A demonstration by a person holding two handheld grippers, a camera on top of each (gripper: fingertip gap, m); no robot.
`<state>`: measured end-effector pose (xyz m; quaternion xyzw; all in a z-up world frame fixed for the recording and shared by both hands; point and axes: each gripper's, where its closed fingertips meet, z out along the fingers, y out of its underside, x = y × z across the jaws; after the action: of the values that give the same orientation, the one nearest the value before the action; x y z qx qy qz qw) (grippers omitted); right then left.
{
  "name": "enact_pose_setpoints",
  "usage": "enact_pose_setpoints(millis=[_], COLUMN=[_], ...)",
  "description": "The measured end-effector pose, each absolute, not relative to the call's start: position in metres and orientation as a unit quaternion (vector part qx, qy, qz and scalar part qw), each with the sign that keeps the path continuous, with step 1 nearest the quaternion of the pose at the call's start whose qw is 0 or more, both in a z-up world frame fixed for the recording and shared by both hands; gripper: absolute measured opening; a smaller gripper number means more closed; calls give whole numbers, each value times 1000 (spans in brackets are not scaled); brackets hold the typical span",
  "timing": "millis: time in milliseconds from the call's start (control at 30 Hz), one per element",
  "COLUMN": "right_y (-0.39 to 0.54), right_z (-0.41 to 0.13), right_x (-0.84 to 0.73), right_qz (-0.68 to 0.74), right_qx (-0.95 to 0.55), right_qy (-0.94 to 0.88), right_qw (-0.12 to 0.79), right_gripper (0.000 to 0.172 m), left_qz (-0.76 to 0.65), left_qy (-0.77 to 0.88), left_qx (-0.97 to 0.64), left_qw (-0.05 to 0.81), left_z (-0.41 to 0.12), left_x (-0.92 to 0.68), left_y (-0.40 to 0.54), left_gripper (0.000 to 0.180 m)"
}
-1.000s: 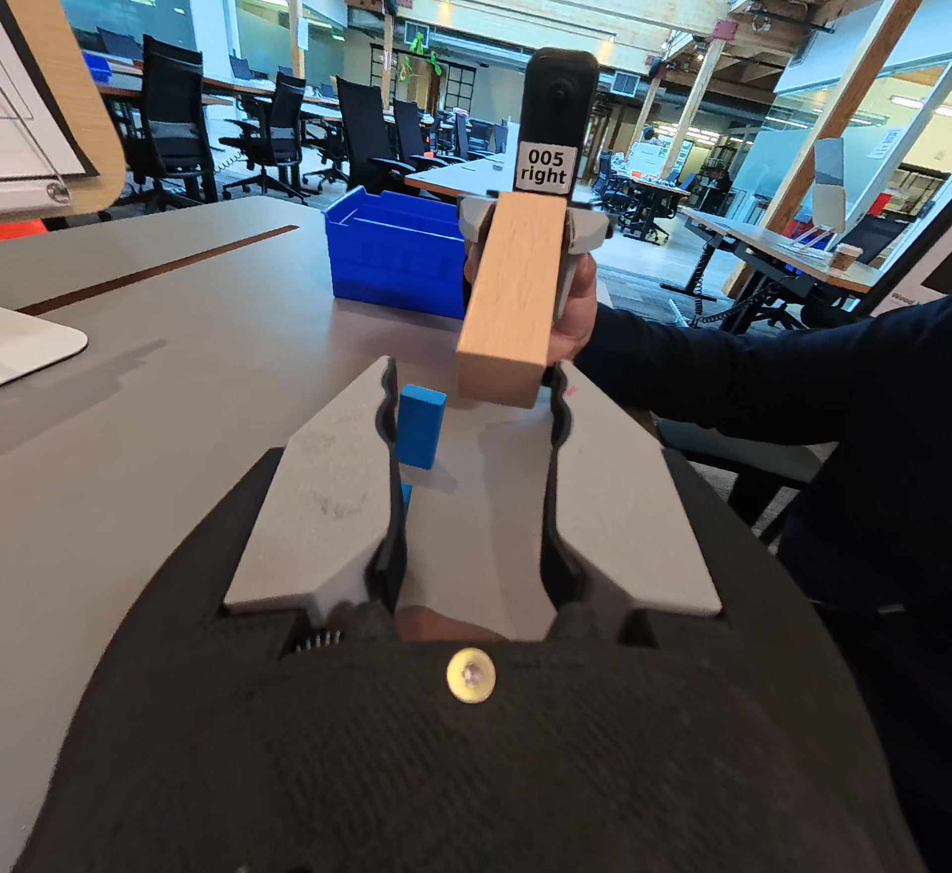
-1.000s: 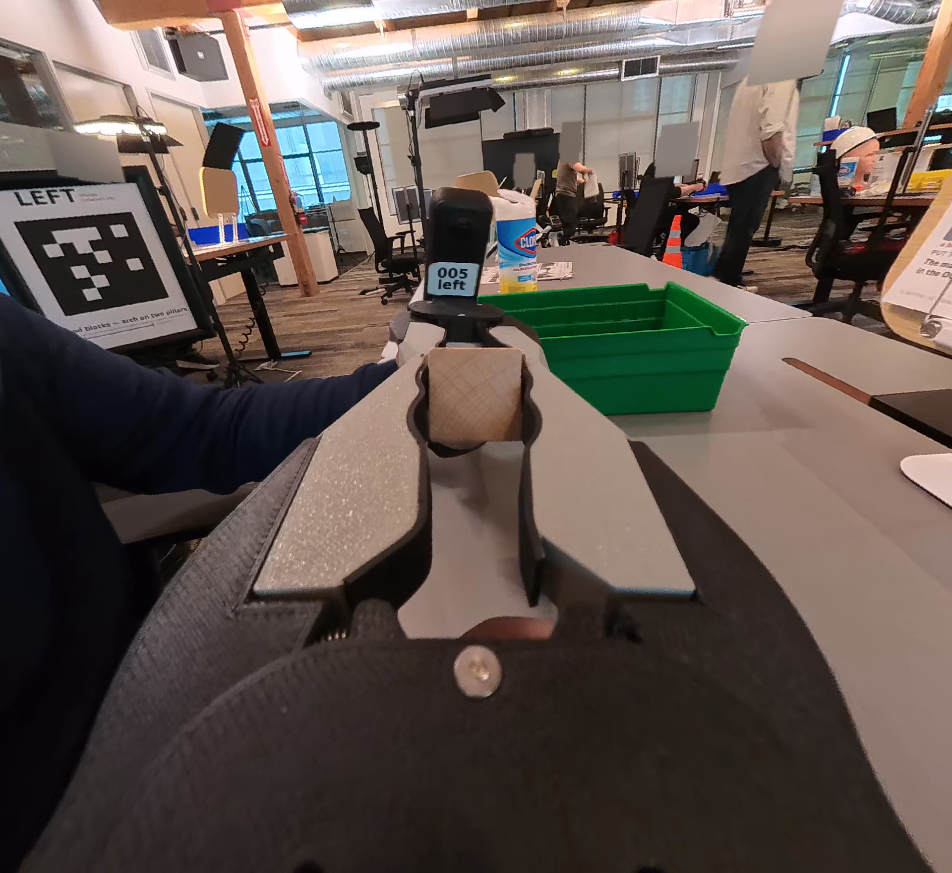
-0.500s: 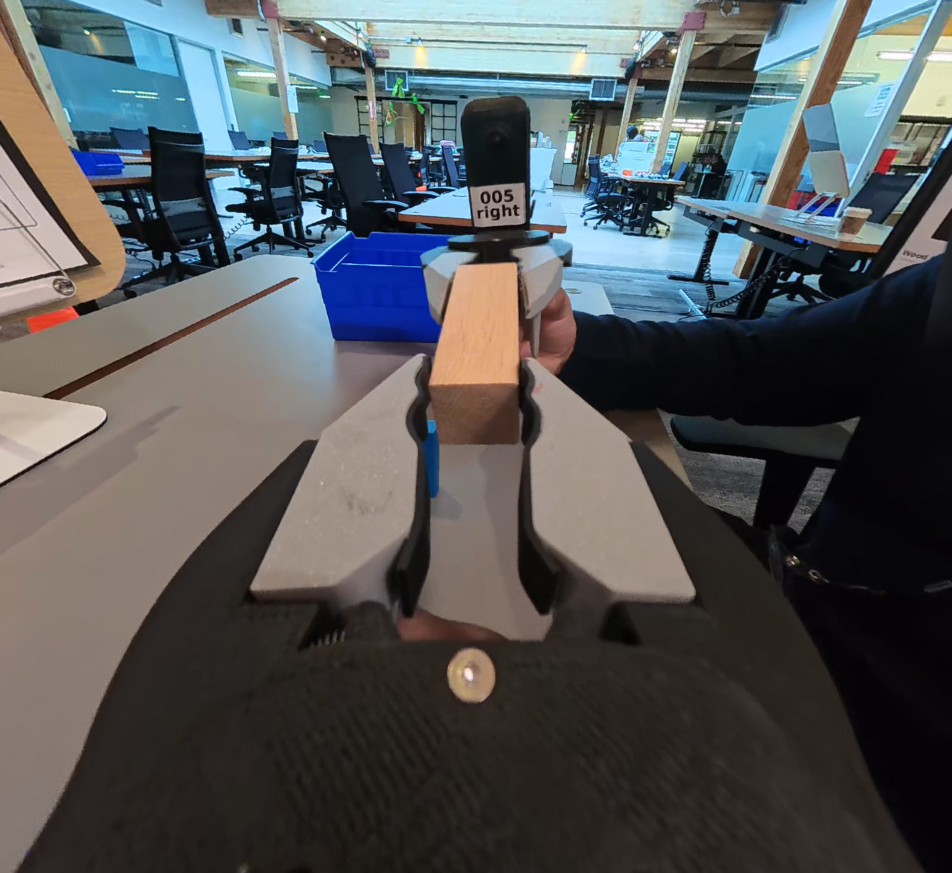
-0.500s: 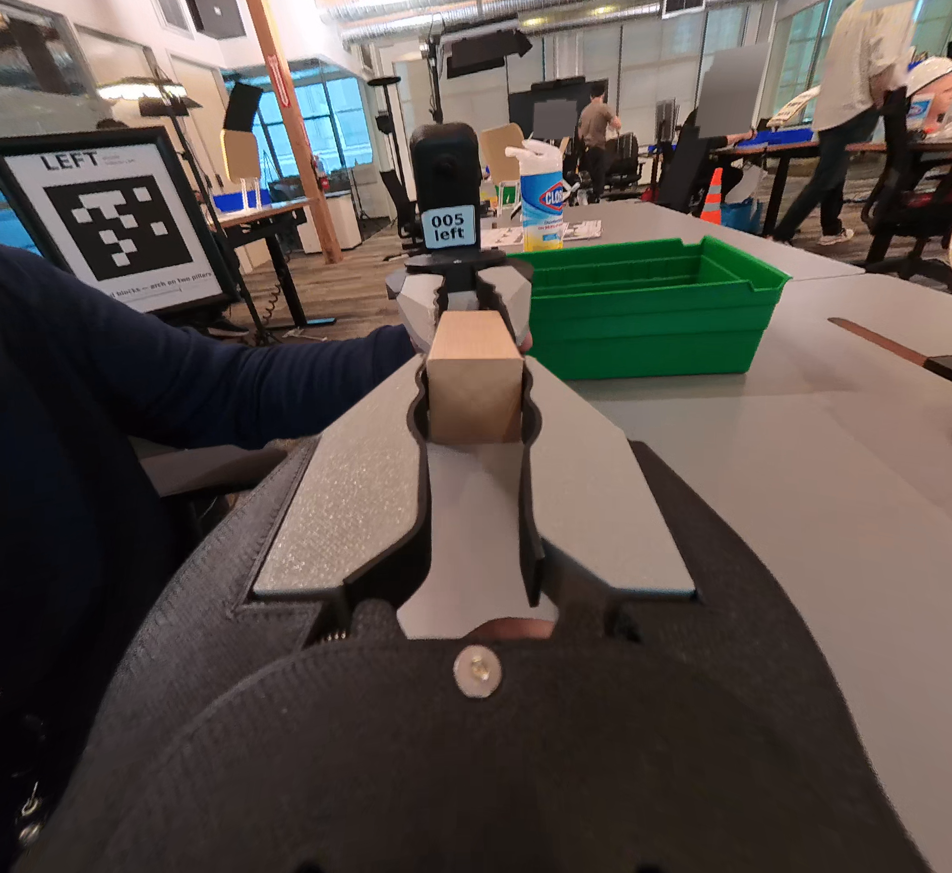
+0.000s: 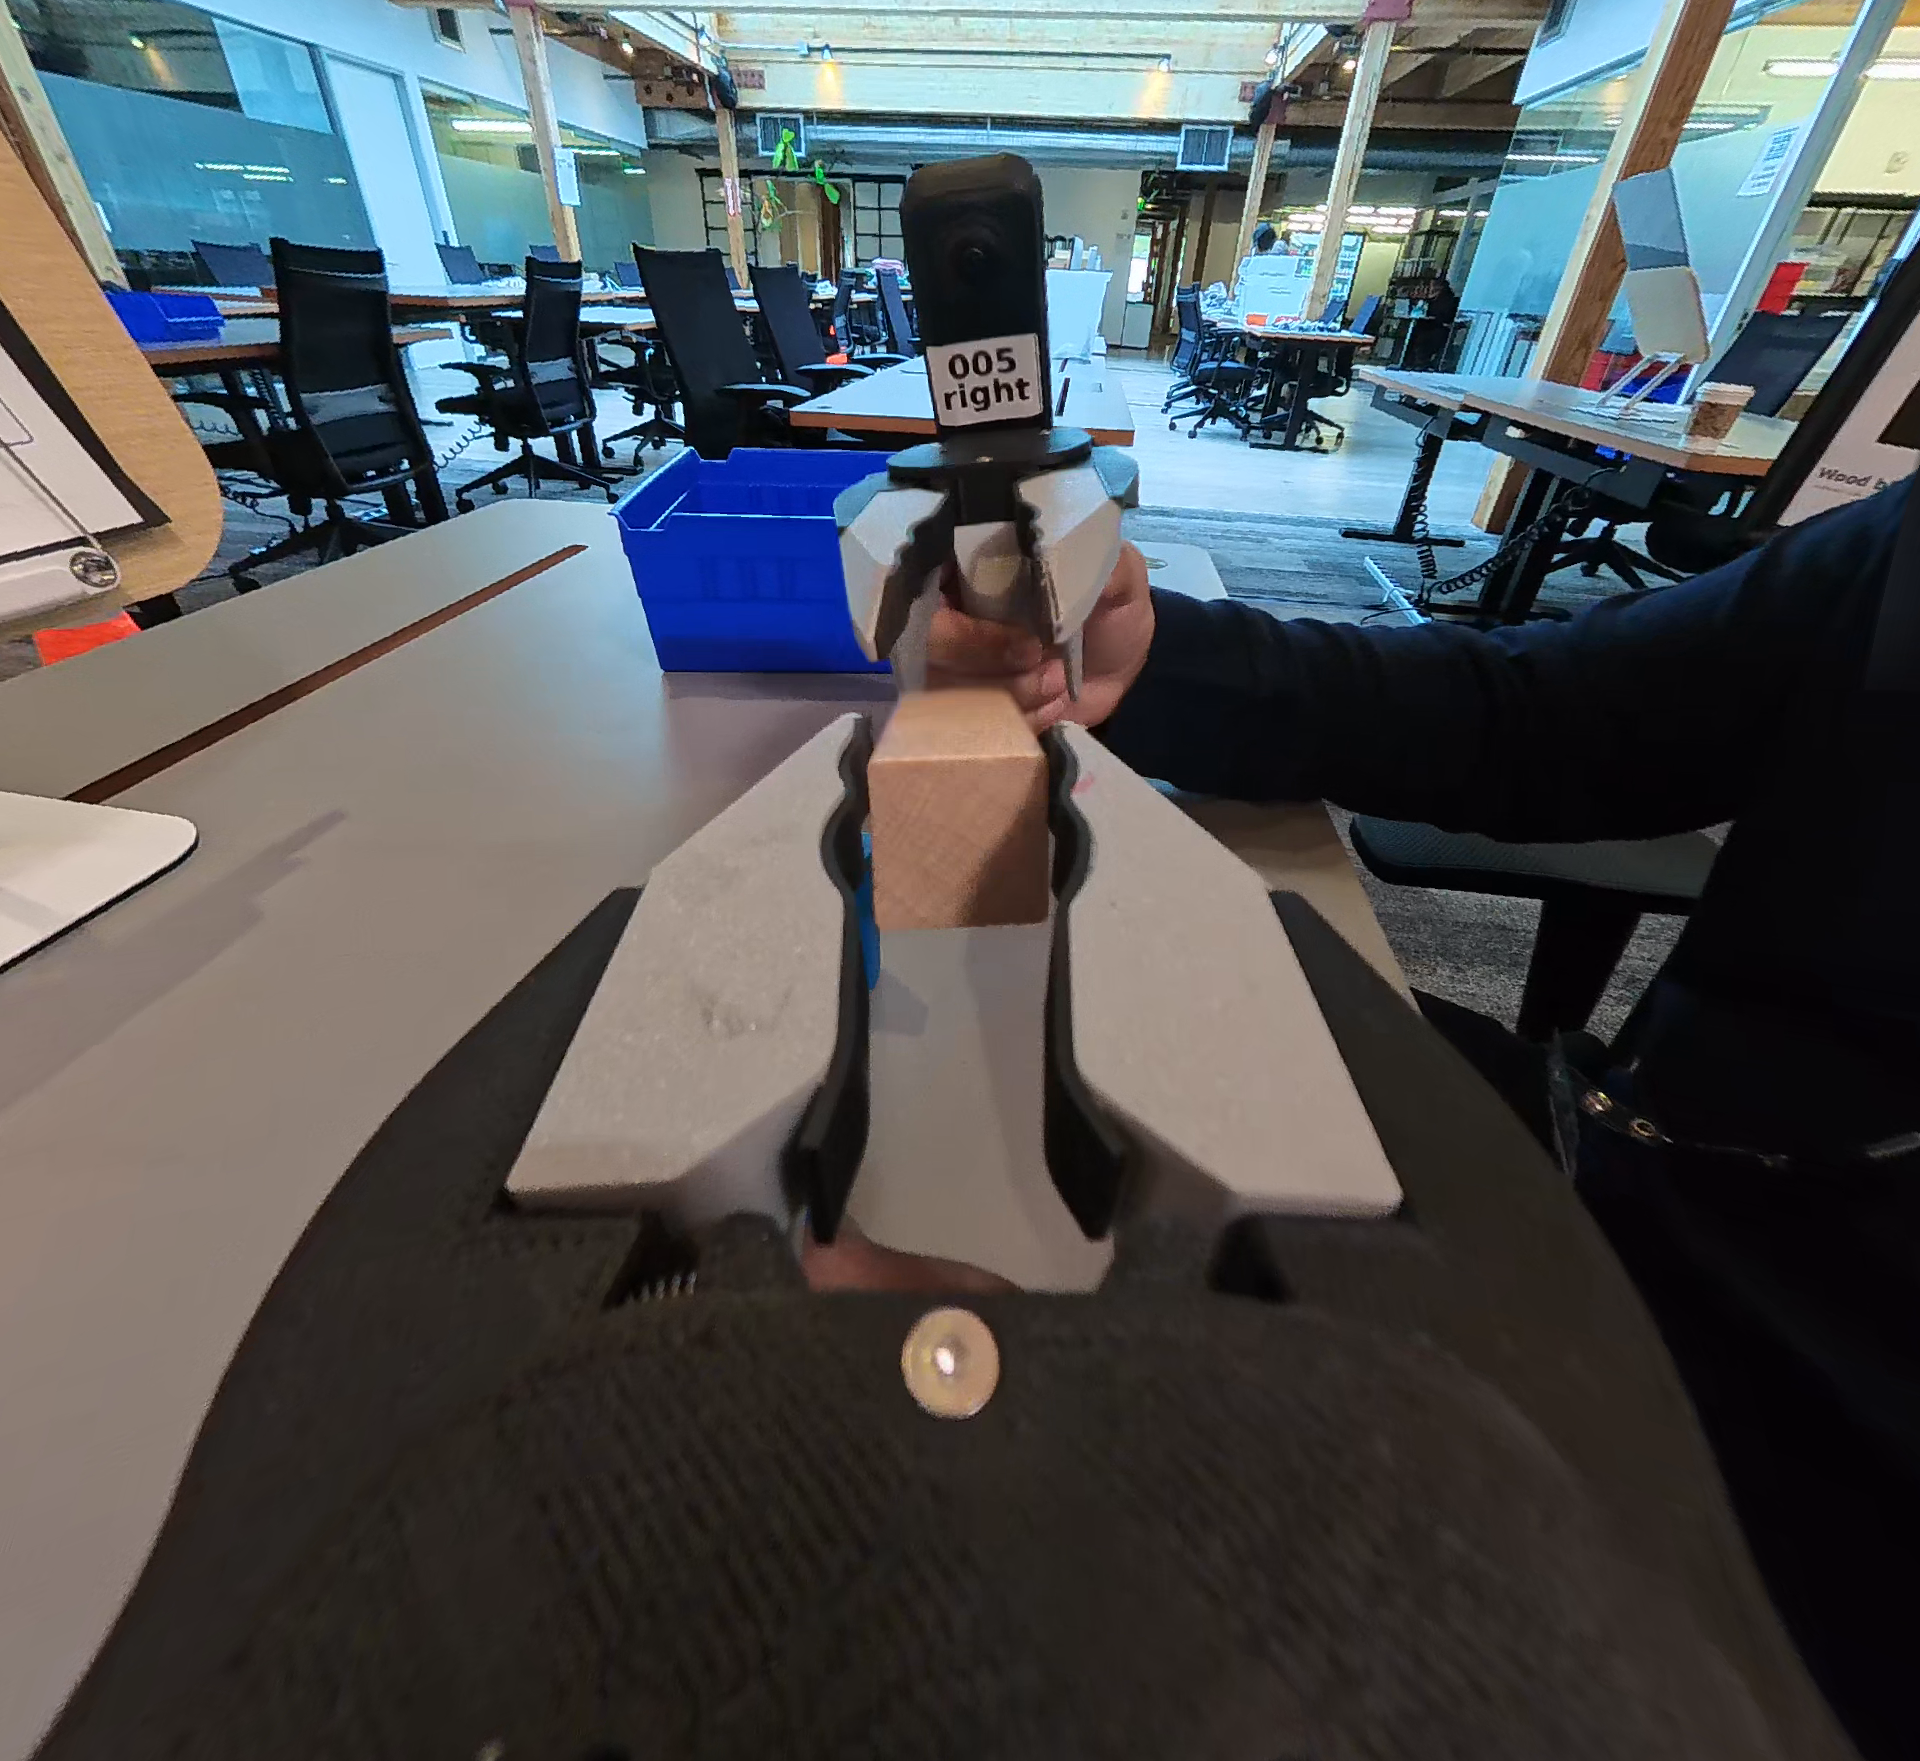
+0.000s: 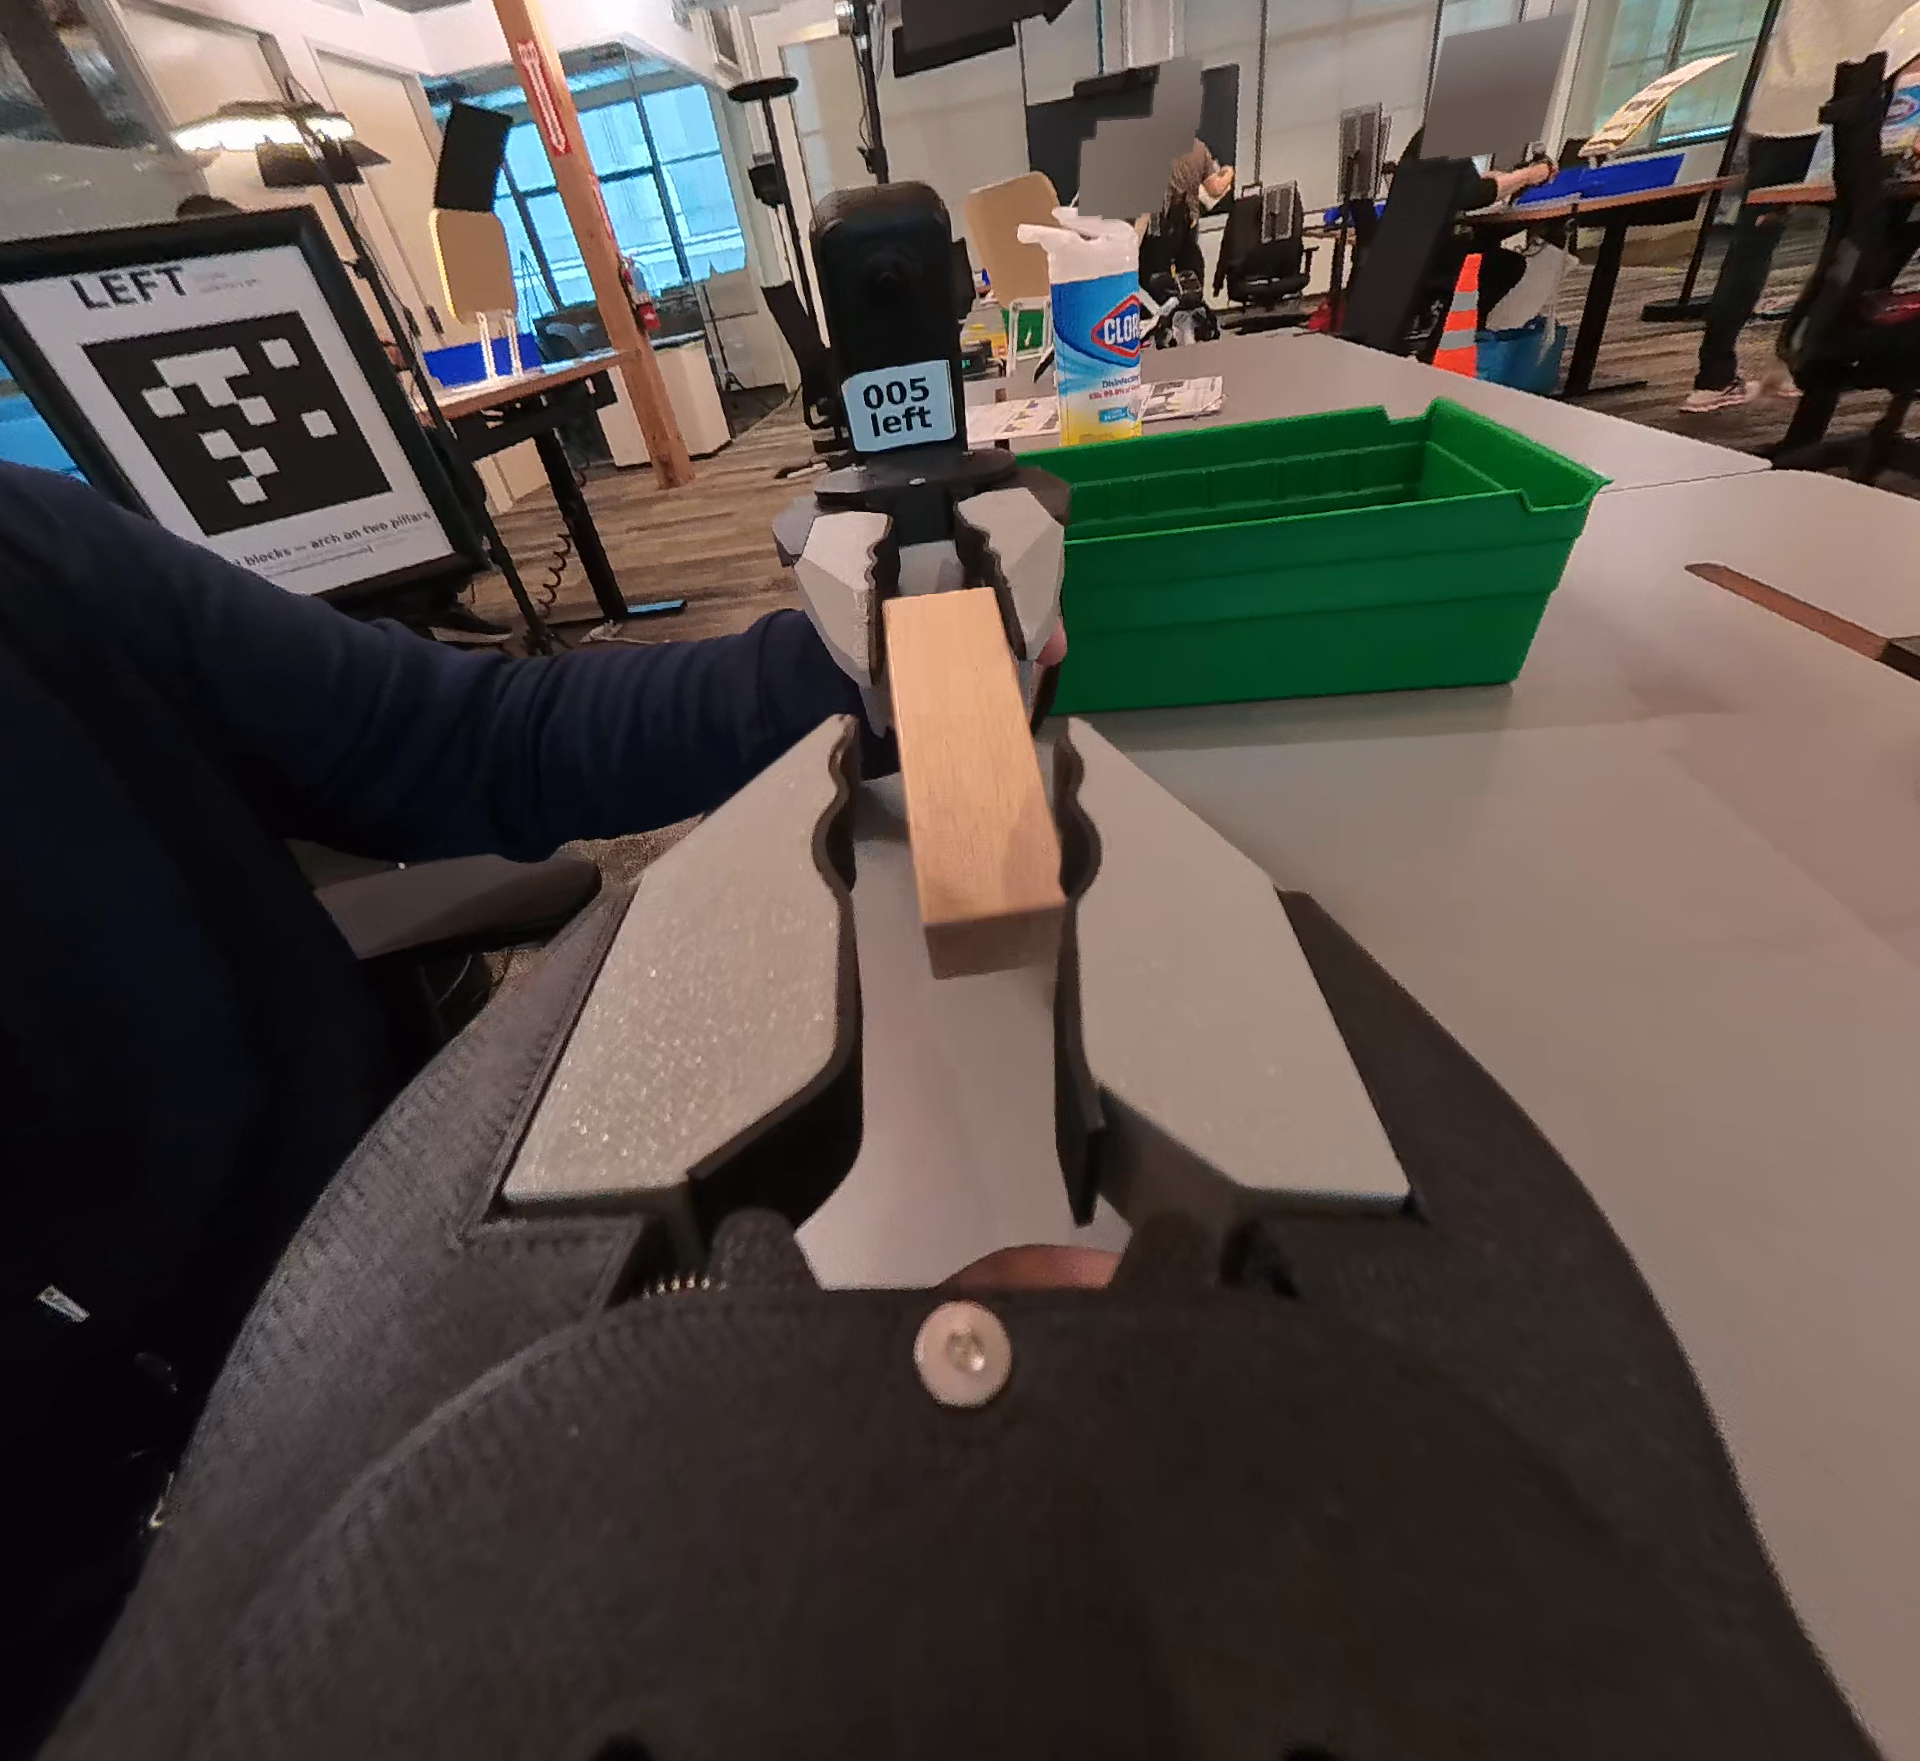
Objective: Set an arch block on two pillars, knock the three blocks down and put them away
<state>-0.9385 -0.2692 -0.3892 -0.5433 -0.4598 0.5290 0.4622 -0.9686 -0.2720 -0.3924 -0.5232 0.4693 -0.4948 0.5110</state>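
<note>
In the left wrist view, the grey table (image 5: 312,776) stretches away on the left, with a blue bin (image 5: 748,579) standing at its far side. In the middle, the left gripper (image 5: 958,828) pinches one end of a plain wooden block (image 5: 956,828), its pads pressed against both sides. A sliver of a blue block (image 5: 869,901) shows just behind its left finger, low by the table. Beyond, the right gripper (image 5: 982,662) faces it, held in a hand (image 5: 1101,631); its fingers stand slightly apart.

In the right wrist view, the wooden block (image 6: 971,776) runs from the far left gripper (image 6: 935,610), which clamps its far end, to the near right gripper (image 6: 956,828). The right gripper's left finger (image 6: 831,807) stands clear of the wood; contact on the right side cannot be told. A green bin (image 6: 1299,568) sits on the table (image 6: 1558,880) to the far right.
</note>
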Motion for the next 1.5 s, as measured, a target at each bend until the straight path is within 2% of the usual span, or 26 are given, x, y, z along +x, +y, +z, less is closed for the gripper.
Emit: enact_pose_setpoints(millis=[133, 233, 533, 567, 633, 1500], right_y=[-268, -271, -275, -277, -283, -287], right_z=[-396, -397, -416, -418, -419, -417], right_x=[-942, -946, -961, -963, -965, -971], right_qz=[514, 497, 351, 353, 369, 411], right_qx=[-553, -554, -571, -570, -565, -578], right_qy=[-468, -480, -549, -552, -560, -536], right_qw=[459, 466, 499, 495, 481, 458], right_gripper=[31, 40, 44, 44, 32, 31], left_qz=[-487, -496, -500, -500, -501, -520], left_qy=[469, 468, 477, 479, 482, 459], left_qx=[-521, -512, -499, -497, -493, -488], left_qw=[521, 522, 523, 523, 523, 530], left_z=[-392, -387, -385, -385, -384, -378], left_x=[-967, -967, -959, -957, -956, -955], left_y=[-271, -276, -286, -287, -290, -288], left_gripper=[31, 31, 31, 31, 31, 32])
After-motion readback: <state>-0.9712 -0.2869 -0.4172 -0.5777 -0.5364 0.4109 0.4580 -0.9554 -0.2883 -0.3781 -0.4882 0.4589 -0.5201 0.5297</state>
